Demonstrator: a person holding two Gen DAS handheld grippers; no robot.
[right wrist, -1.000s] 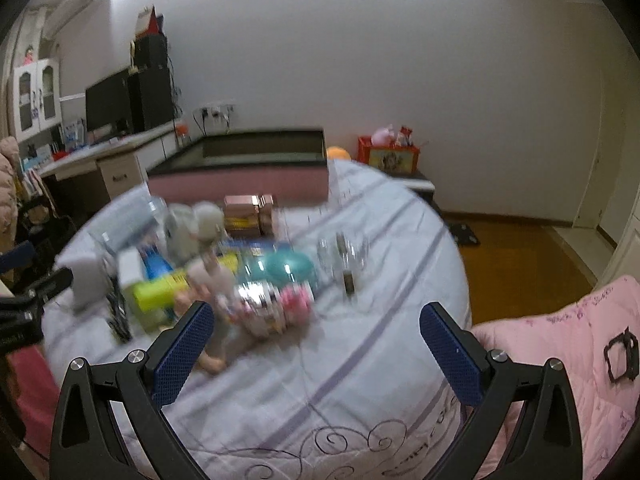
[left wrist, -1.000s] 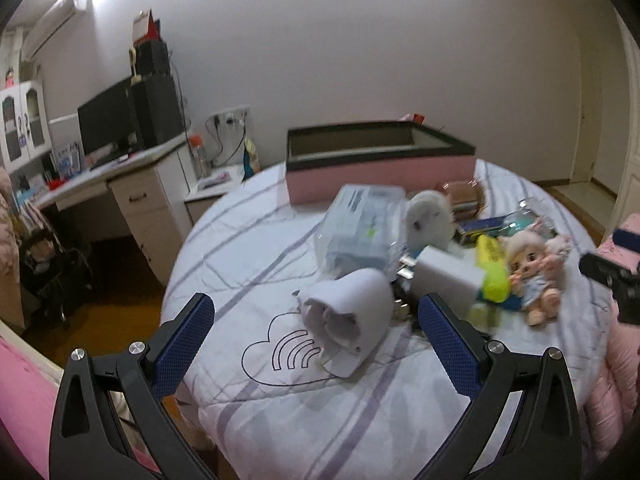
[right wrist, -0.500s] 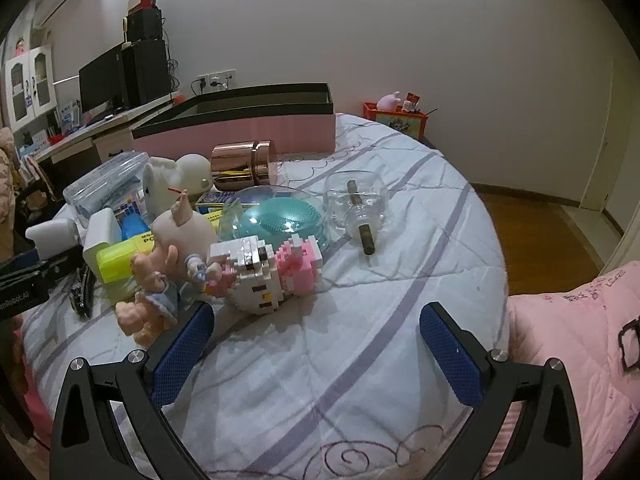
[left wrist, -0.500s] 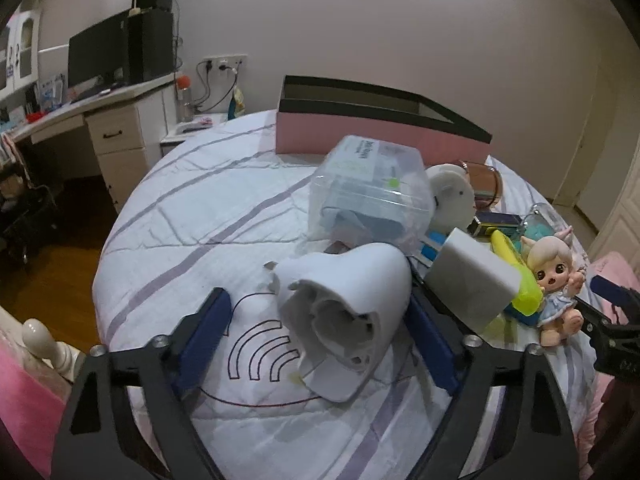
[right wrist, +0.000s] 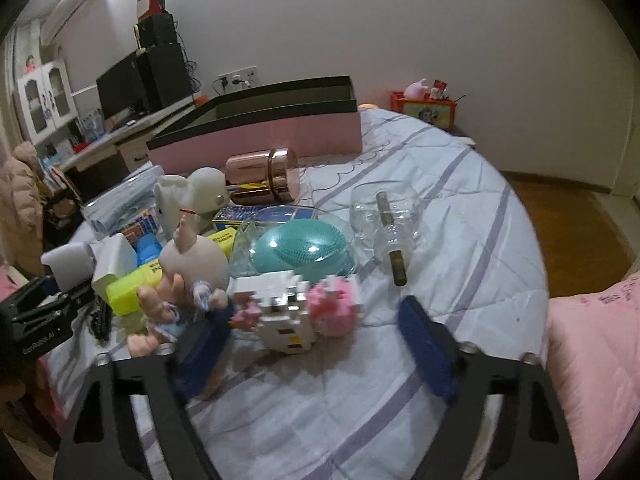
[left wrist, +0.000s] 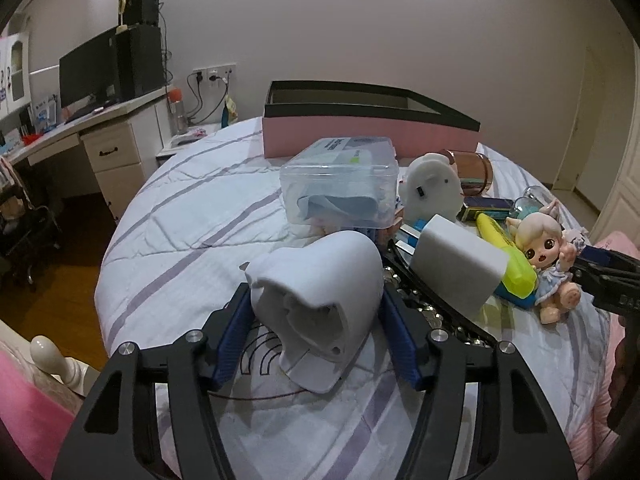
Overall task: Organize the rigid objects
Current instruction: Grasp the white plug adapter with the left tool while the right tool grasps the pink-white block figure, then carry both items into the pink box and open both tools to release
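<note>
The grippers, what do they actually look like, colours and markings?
Both the left gripper and the right gripper have matte black, cut-out frames with silver screw heads and ribbed blue fingertips. White lettering marks the left one's side.

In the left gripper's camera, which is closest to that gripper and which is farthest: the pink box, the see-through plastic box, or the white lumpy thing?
1. The white lumpy thing, right between the left gripper fingers.
2. The see-through plastic box, just behind it, mid-bed.
3. The pink box, at the back of the bed, farthest away.
</note>
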